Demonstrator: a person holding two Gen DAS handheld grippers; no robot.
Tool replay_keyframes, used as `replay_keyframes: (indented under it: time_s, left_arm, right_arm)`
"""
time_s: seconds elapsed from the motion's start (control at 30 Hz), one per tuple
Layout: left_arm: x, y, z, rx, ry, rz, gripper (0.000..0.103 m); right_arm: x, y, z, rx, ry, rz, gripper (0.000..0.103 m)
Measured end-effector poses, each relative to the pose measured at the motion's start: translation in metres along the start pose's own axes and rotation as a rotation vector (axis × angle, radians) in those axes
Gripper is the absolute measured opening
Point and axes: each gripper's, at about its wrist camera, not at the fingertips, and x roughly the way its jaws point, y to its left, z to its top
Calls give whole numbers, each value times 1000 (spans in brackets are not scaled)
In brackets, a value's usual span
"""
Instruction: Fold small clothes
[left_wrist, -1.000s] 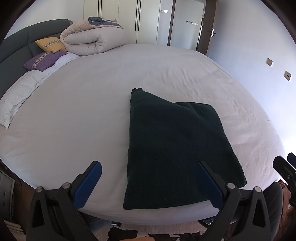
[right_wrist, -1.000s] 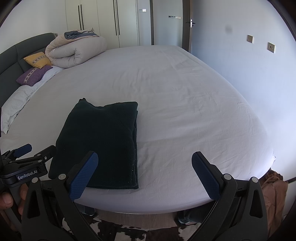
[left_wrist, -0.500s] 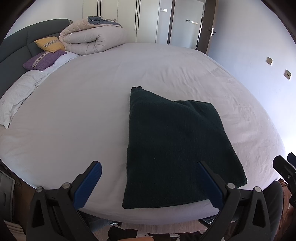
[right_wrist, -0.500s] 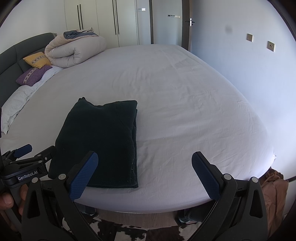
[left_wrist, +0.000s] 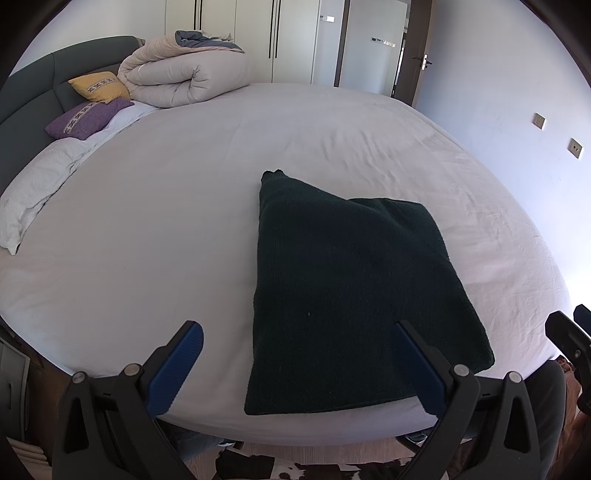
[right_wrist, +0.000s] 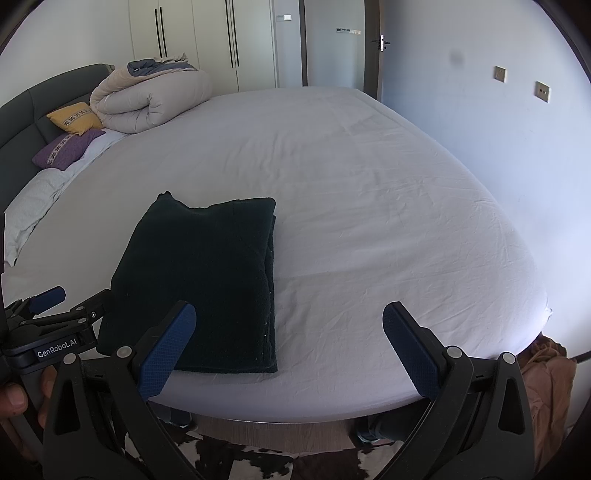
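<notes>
I see my left gripper (left_wrist: 295, 354) with jaws spread wide, holding nothing, and my right gripper (right_wrist: 289, 332) the same. The folded dark sweater (right_wrist: 207, 273) lies flat on the bed (right_wrist: 369, 206) near its front edge; its layers, as far as I can tell, are stacked evenly.
</notes>
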Motion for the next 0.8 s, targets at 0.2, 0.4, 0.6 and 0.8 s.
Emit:
replay_keyframes:
  time_s: [0.2, 0.4, 0.6, 0.8]
  left_arm:
    - [0, 0, 0, 1, 1, 2, 103]
    - [-2, 2, 0, 1, -4, 8, 103]
    - [-2, 4, 1, 3, -5, 15, 103]
    - [-3, 4, 2, 6, -17, 22, 103]
  right_arm:
    - [3, -1, 2, 0, 3, 0, 103]
    - [8, -1, 3, -2, 10, -1, 103]
    - [12, -1, 3, 3, 18, 4, 103]
    - [15, -1, 3, 6, 24, 5, 103]
